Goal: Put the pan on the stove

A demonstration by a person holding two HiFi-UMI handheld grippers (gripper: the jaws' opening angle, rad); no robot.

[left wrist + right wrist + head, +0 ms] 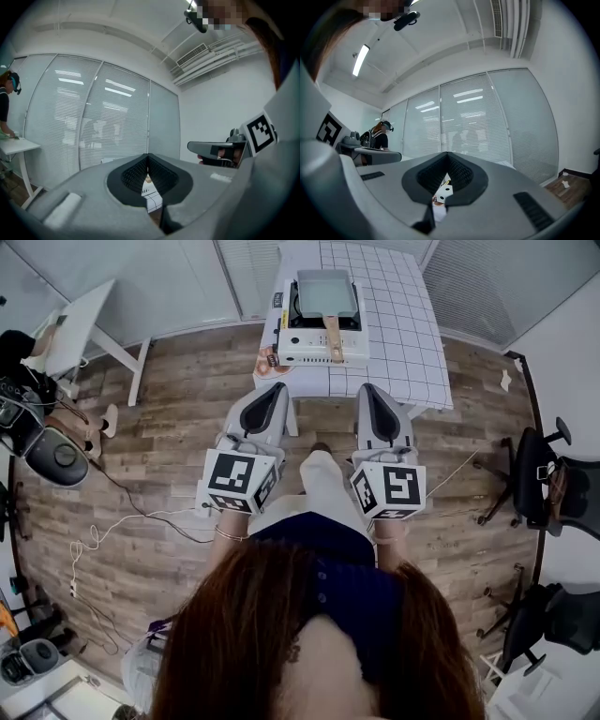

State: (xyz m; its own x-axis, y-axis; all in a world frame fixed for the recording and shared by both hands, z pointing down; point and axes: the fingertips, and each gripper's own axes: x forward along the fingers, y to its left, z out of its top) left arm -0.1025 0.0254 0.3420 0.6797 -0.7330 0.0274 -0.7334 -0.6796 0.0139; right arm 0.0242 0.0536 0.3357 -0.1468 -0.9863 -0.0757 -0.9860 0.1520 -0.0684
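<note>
A rectangular grey pan [326, 292] with a wooden handle [333, 337] sits on top of a white portable stove [319, 348]. The stove stands on a table with a white grid cloth [403, 324] at the top of the head view. Both grippers are held side by side over the wooden floor, short of the table and pointing at it. My left gripper [273, 395] [147, 174] is shut with nothing in it. My right gripper [371, 395] [446, 173] is shut and empty too. In both gripper views only a sliver of the table shows between the closed jaws.
A small packet [267, 358] lies at the table's near left corner. A white desk [80, 324] and a seated person [19, 352] are at the far left. Cables [94, 540] run over the floor on the left. Office chairs [544, 474] stand at the right.
</note>
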